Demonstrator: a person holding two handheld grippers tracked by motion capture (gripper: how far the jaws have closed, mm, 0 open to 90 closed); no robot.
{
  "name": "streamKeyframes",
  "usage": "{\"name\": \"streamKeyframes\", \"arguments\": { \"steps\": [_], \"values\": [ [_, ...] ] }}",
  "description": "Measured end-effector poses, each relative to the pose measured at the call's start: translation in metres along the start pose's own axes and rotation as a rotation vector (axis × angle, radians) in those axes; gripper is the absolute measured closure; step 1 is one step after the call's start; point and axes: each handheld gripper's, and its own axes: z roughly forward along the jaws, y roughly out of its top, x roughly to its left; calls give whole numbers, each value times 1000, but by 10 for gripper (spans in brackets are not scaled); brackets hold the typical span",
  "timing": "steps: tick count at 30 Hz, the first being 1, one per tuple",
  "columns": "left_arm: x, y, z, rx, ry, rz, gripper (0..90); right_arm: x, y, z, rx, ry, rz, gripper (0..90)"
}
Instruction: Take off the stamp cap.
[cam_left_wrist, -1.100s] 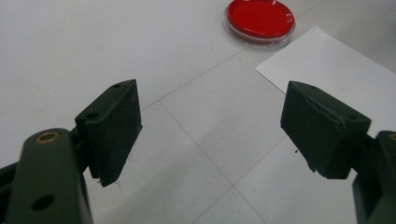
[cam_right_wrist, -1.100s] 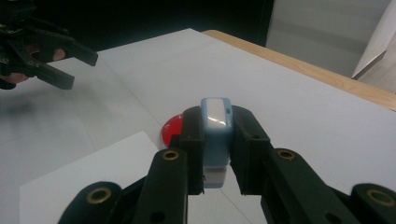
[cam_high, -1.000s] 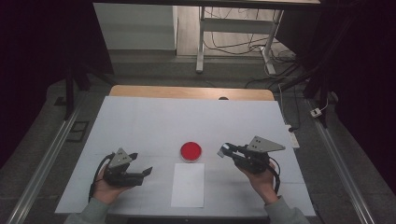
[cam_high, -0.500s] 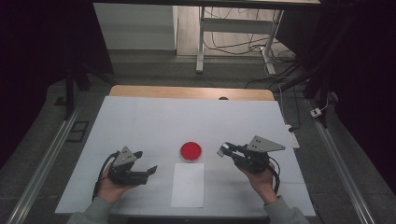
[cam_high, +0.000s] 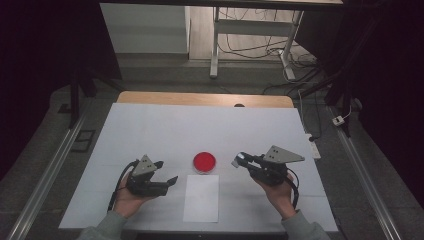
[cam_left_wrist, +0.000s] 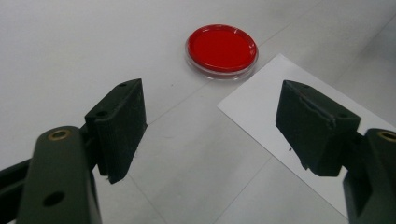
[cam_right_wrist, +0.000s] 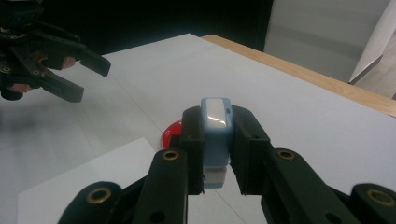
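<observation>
The right tongs (cam_right_wrist: 215, 154) were clamped on a small pale-blue and white stamp-like block (cam_right_wrist: 215, 135), held above the surface (cam_high: 165, 130) at about three o'clock of the red round dish (cam_high: 205, 162). The left tongs (cam_left_wrist: 210, 126) stood apart, having just been closing slightly with nothing between them, aimed at the dish and the white paper sheet (cam_high: 201, 198) at its six o'clock. Judged step: bringing the block toward the dish; next probably lowering it squarely.

Ahead of my left gripper (cam_high: 167, 172) I see bare worktop (cam_high: 165, 135) up to the red dish (cam_left_wrist: 222, 50), with only the flat paper sheet (cam_left_wrist: 280, 135) lying to its right.
</observation>
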Motion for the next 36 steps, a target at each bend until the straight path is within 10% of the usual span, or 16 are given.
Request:
{"name": "streamKeyframes", "arguments": {
  "steps": [36],
  "values": [
    [-25,36,34,-10,-48,71,247,7,1,7,-6,6,-1,755]
  ]
}}
